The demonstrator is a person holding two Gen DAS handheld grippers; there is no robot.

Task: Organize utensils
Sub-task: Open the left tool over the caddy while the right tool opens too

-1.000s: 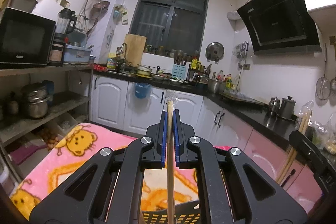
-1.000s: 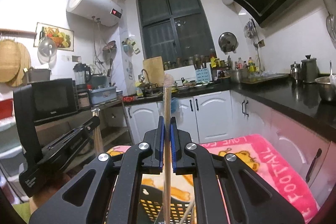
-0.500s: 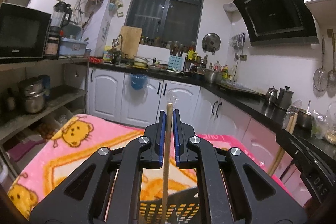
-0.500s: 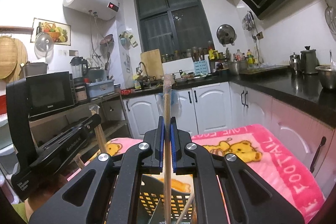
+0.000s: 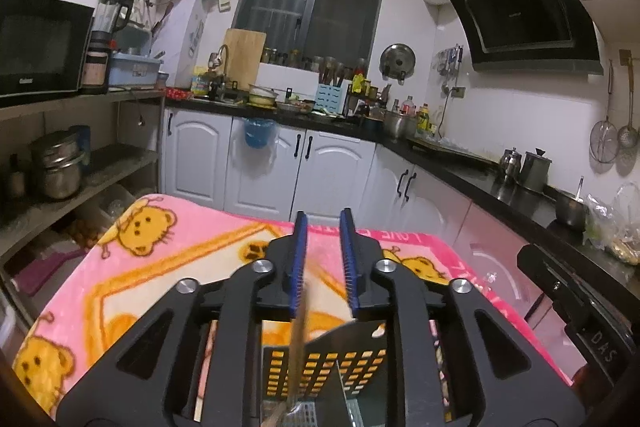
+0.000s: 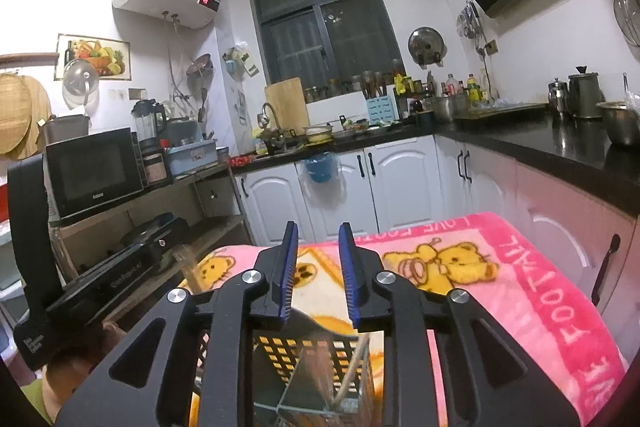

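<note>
Black perforated utensil basket [image 5: 344,355] sits on the pink bear-print blanket [image 5: 132,267], right under both grippers. It has a divider inside. The right wrist view looks down into the basket [image 6: 316,359] and shows a pale chopstick [image 6: 352,375] leaning in the right compartment, plus brownish blurred sticks beside it; exact count unclear.

Left gripper [image 5: 323,263]: jaws opening, narrow gap. A blurred wooden chopstick [image 5: 298,343] hangs below the left blue pad, its lower end down in the basket; the pads are not pressing on it.

Right gripper [image 6: 316,267]: jaws opening, narrow gap, nothing between the pads.

Only the right wrist view shows the left gripper from the side [image 6: 100,287], with the top of a wooden stick [image 6: 188,267] poking up near it, and the pink blanket's [image 6: 560,307] white lettering. Only the left wrist view shows the right gripper's body [image 5: 580,307] at the right edge and a steel pot stack [image 5: 58,167] on the left shelf.
</note>
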